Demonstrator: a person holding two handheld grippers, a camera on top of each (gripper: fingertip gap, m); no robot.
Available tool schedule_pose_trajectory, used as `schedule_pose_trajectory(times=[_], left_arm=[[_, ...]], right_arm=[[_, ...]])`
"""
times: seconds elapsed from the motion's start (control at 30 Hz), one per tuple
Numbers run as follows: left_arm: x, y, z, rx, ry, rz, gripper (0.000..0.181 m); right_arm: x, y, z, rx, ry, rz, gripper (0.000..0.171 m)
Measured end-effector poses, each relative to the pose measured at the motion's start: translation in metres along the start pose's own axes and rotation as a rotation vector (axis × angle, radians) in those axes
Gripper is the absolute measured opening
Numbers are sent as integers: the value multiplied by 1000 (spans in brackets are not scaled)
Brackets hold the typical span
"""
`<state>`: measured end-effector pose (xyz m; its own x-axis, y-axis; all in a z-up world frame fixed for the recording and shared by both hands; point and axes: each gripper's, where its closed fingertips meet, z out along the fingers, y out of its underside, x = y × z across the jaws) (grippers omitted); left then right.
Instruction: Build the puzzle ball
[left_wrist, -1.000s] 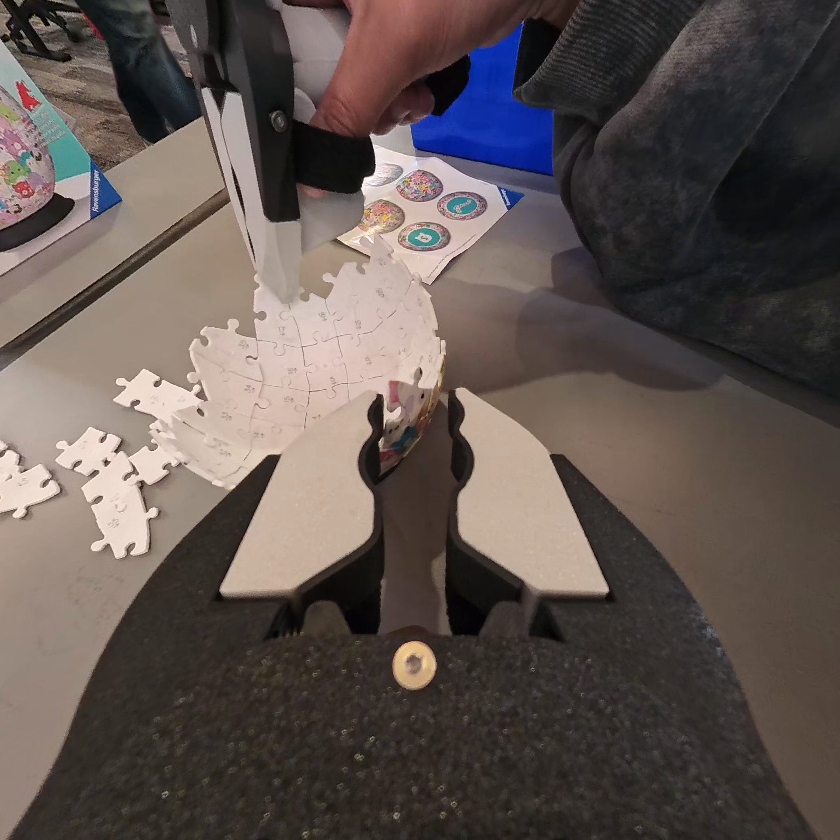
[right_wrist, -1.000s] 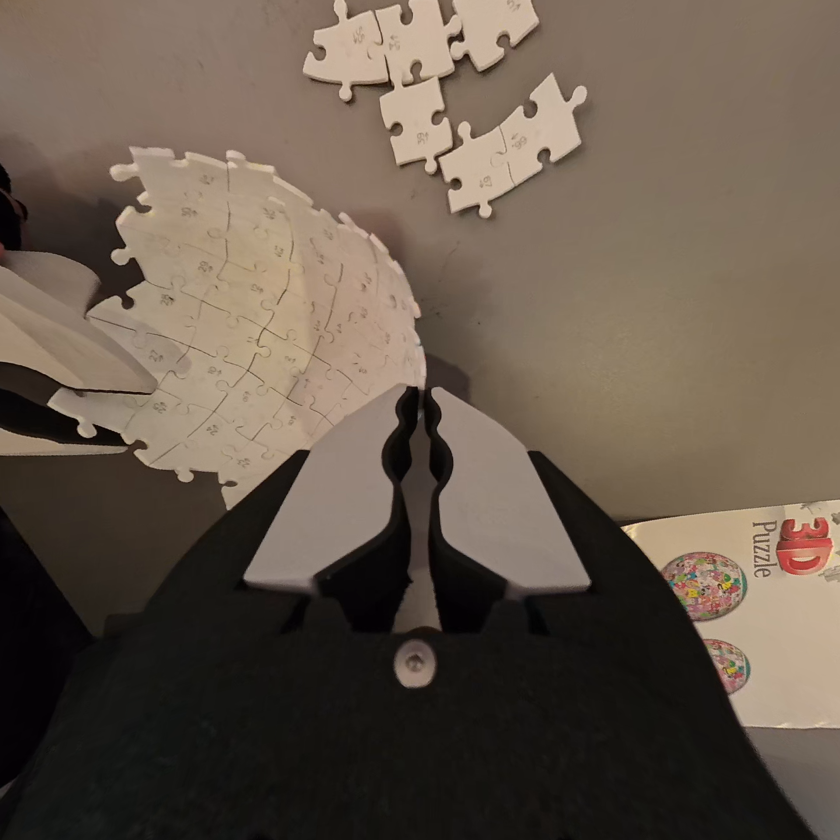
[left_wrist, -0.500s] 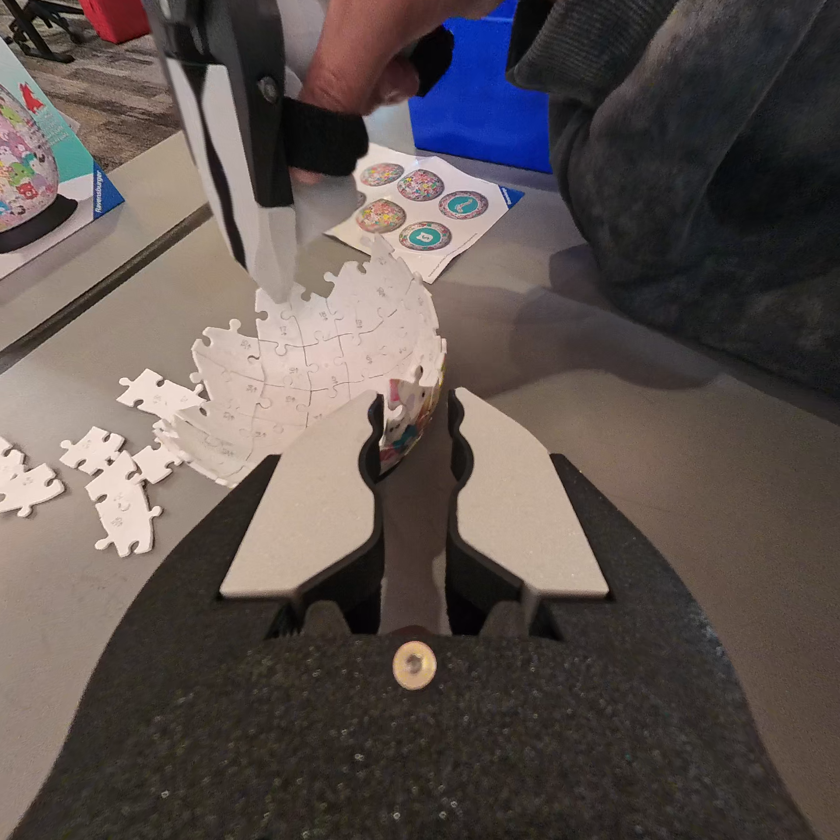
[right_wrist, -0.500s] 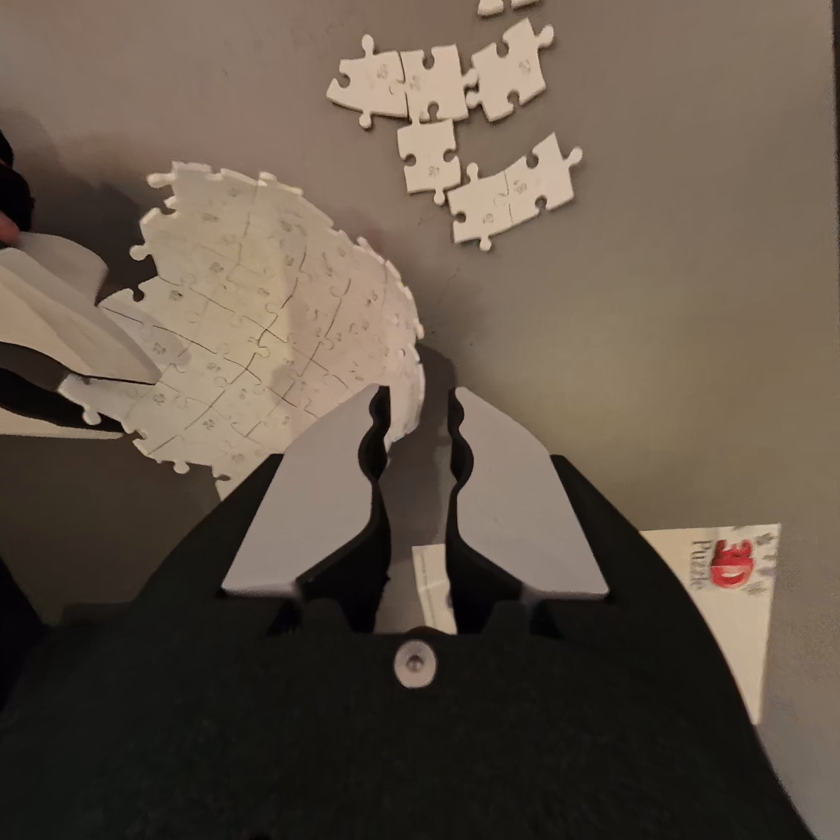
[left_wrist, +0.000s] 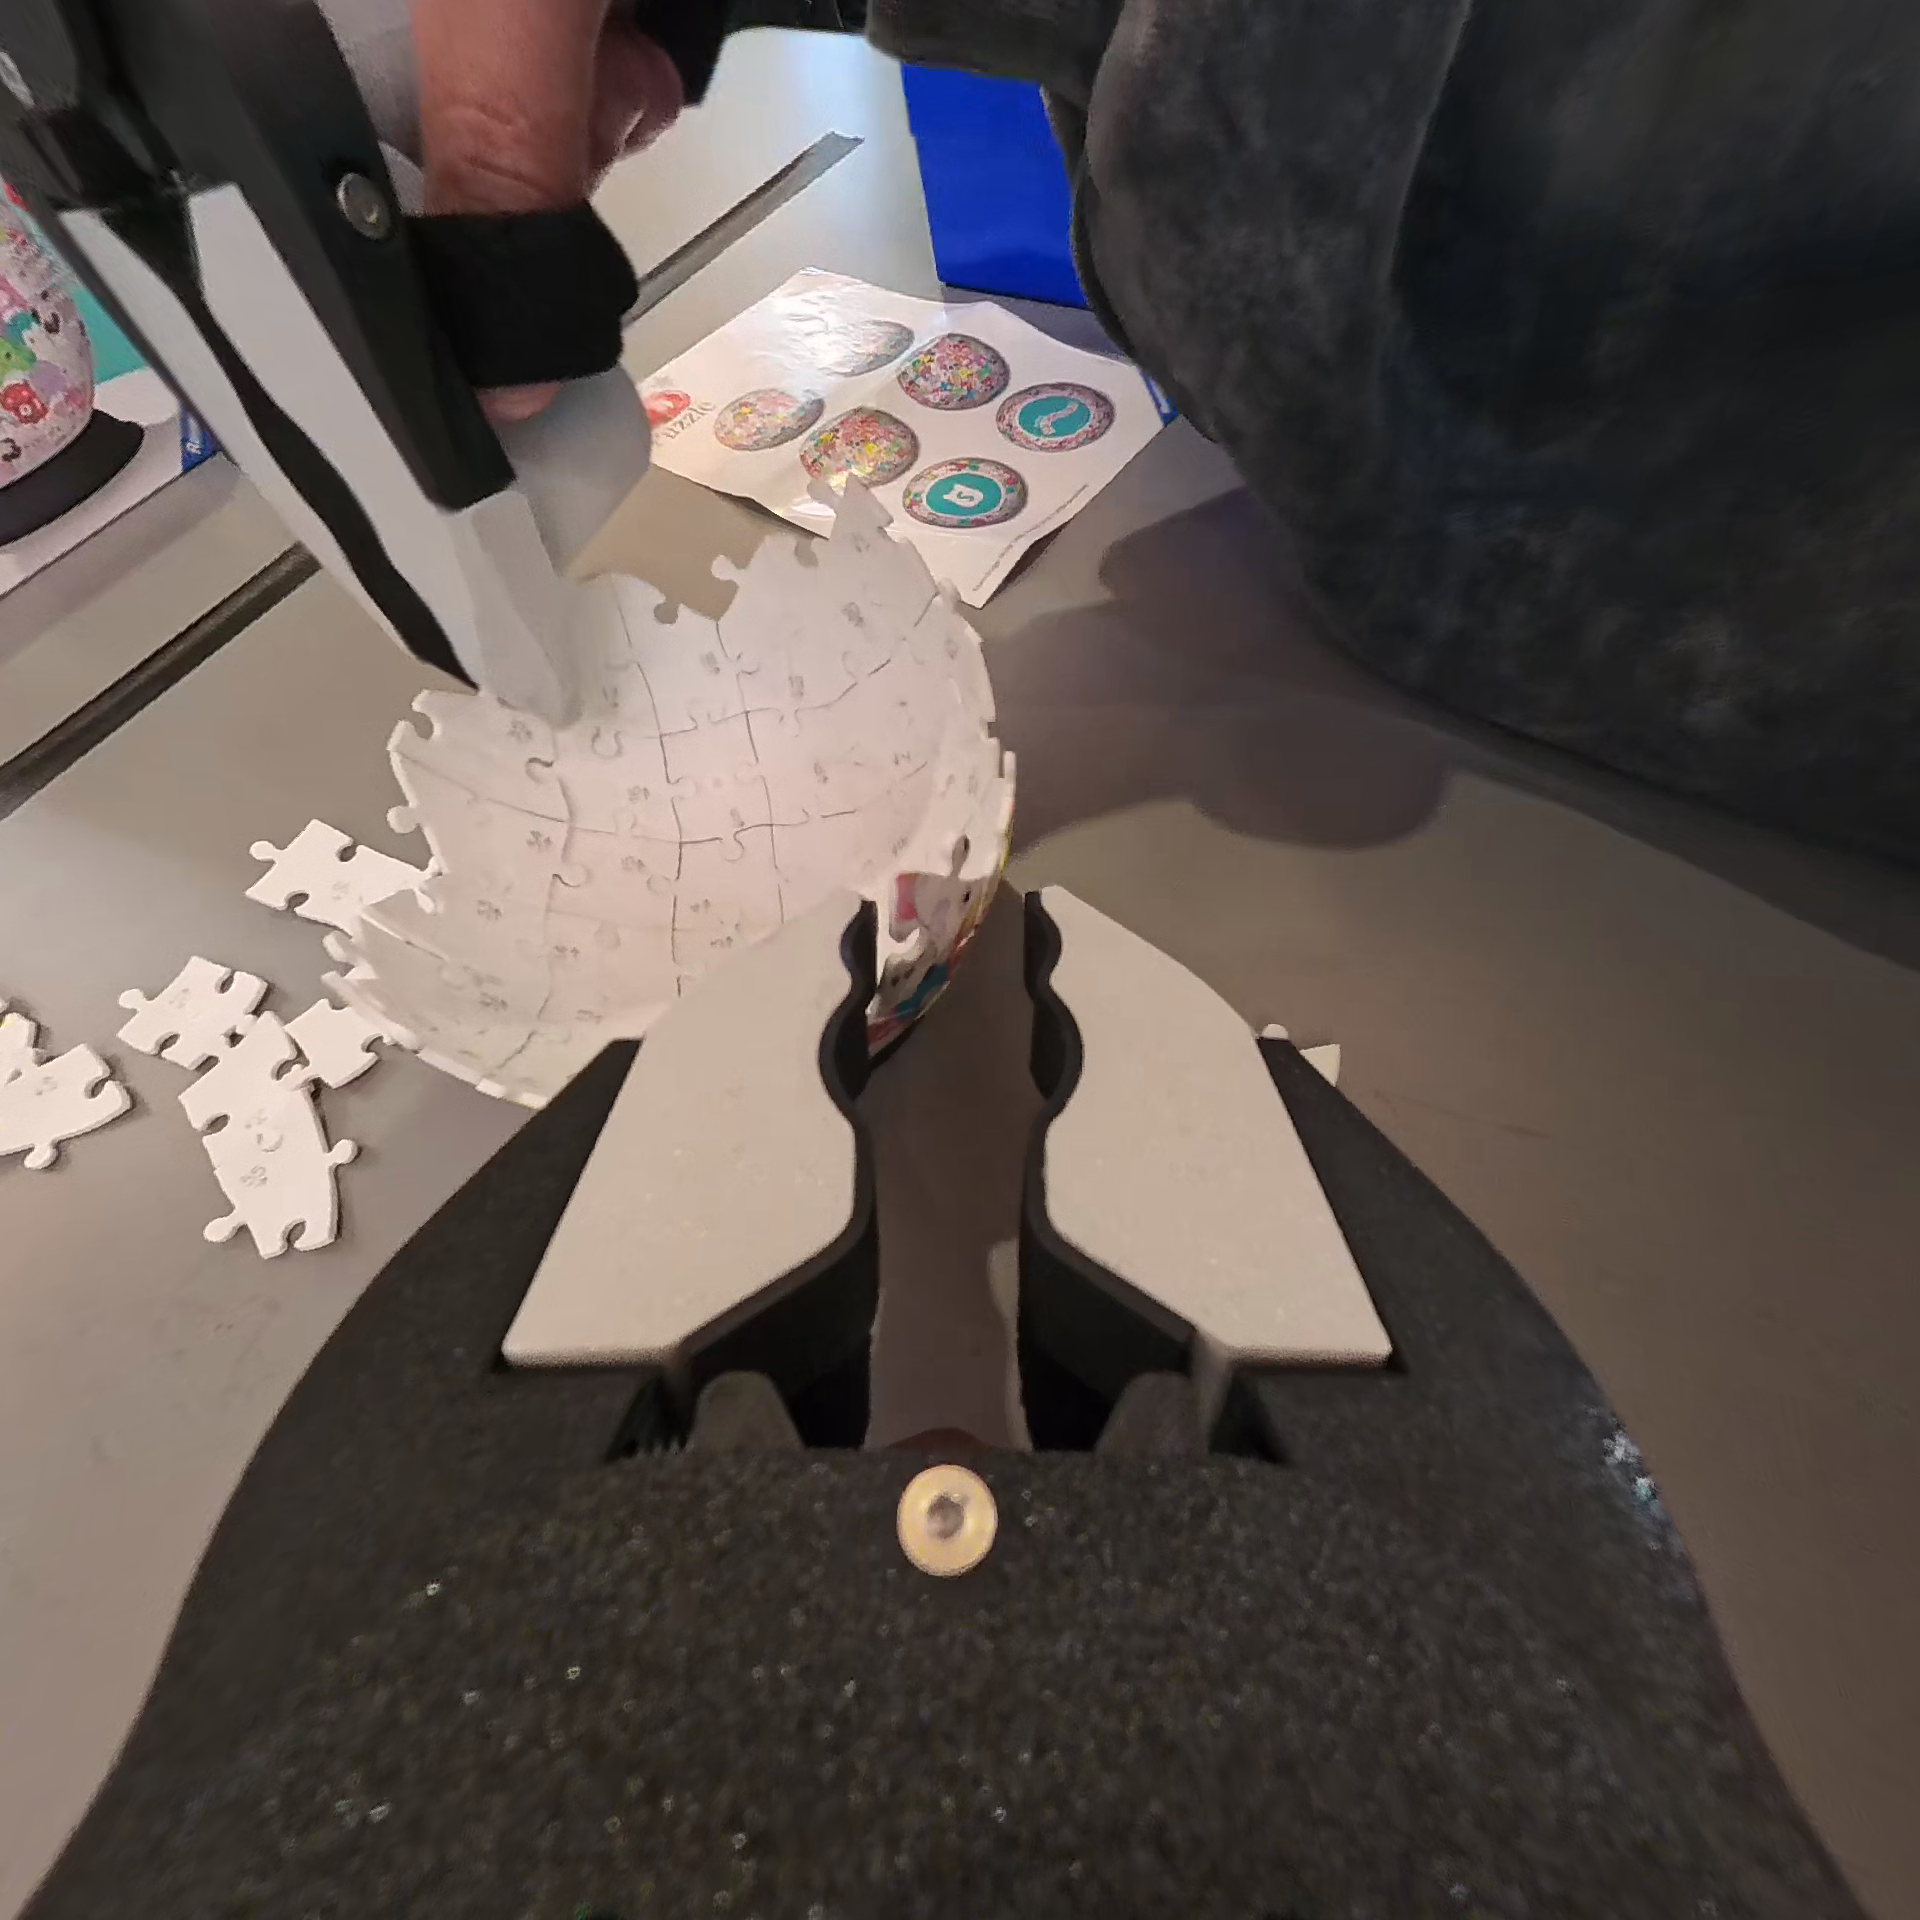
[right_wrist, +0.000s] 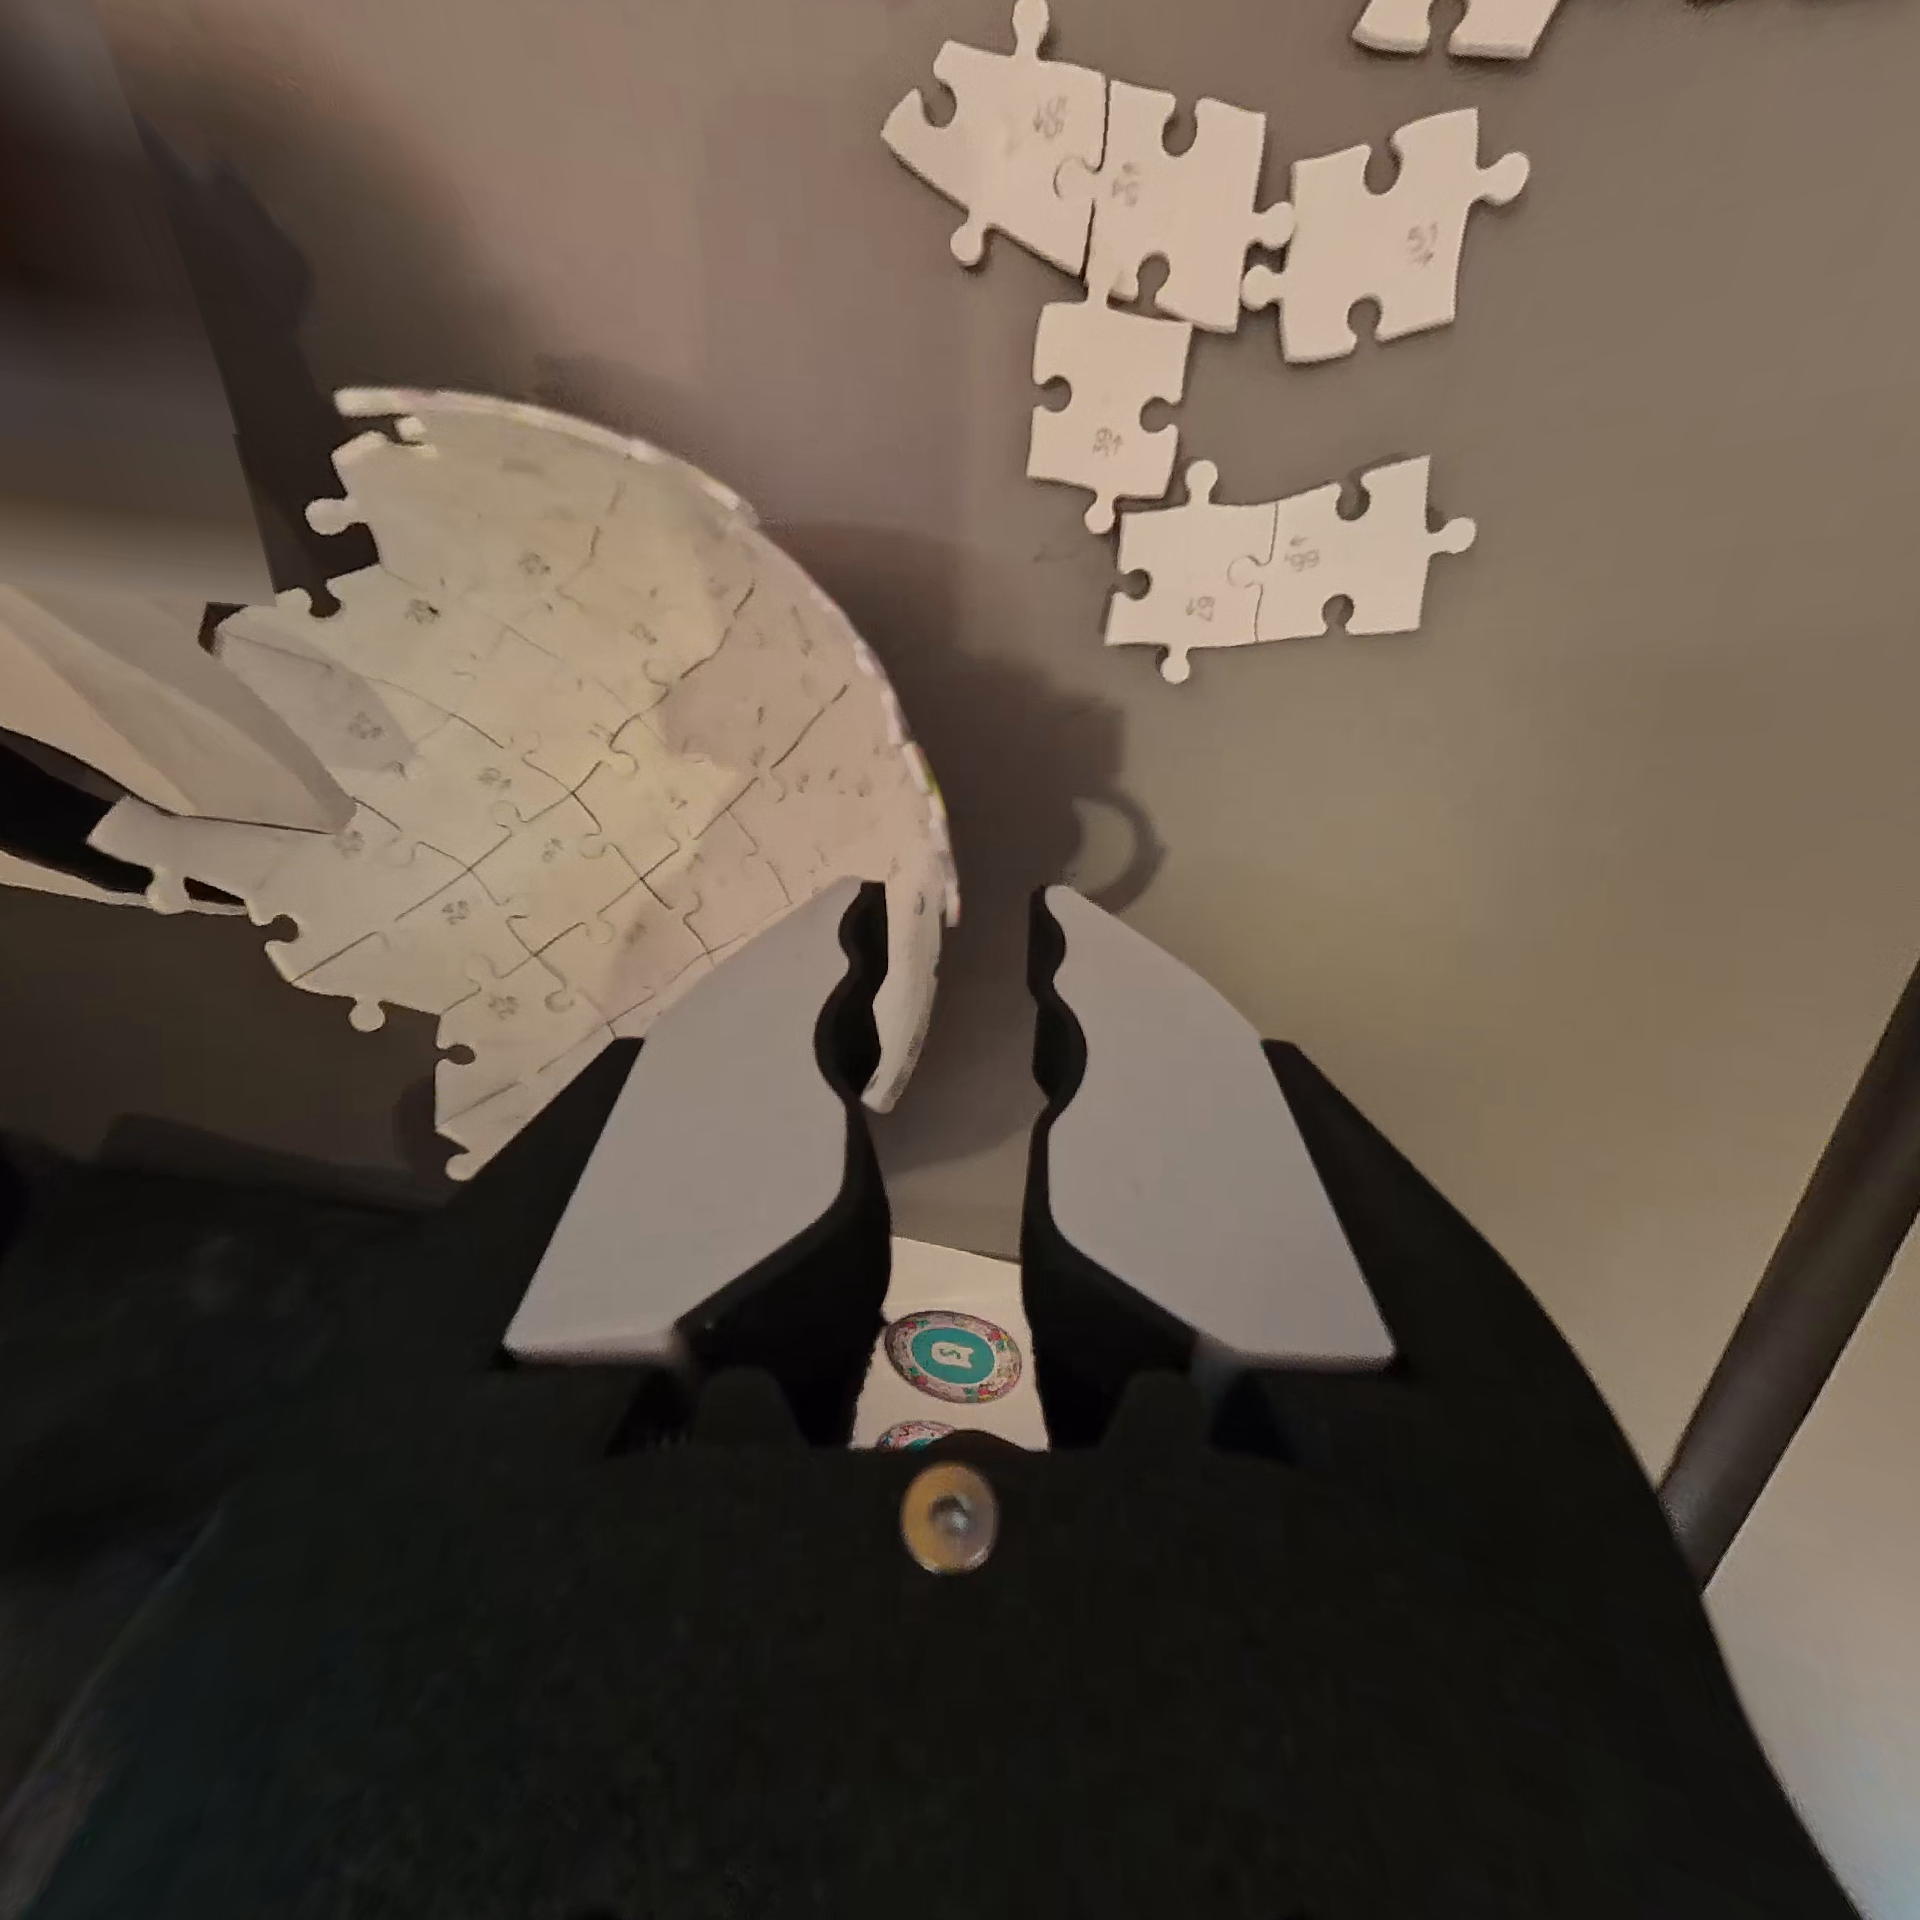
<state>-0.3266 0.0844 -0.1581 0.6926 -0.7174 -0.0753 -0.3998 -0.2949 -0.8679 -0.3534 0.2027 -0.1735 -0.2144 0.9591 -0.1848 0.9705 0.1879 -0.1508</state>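
The half-built puzzle ball (left_wrist: 707, 831) lies like an empty bowl on the counter (left_wrist: 1455, 1039). Left tool (left_wrist: 943, 914) and right tool (right_wrist: 948, 909) gape, each straddling its jagged rim; loose pieces (right_wrist: 1195, 343) lie nearby.

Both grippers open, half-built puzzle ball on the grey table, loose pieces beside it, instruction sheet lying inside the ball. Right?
One thing is off: the instruction sheet is not inside the puzzle ball; it lies flat on the table beyond the ball, as the left wrist view shows. The rest holds: left gripper and right gripper are both open, and loose pieces lie beside the ball.
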Motion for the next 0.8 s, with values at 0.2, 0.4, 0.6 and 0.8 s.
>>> schedule_pose_trajectory(times=[0.2, 0.4, 0.6, 0.8], left_arm=[[1, 0, 0, -3, 2, 1, 26], [2, 0, 0, -6, 0, 9, 26], [1, 0, 0, -5, 0, 8, 26], [1, 0, 0, -7, -2, 12, 26]], right_arm=[[1, 7, 6, -71, -8, 5, 17], [-4, 4, 8, -86, -33, -2, 4], [-3, 4, 8, -81, -47, 17, 3], [-3, 4, 7, -91, -60, 13, 4]])
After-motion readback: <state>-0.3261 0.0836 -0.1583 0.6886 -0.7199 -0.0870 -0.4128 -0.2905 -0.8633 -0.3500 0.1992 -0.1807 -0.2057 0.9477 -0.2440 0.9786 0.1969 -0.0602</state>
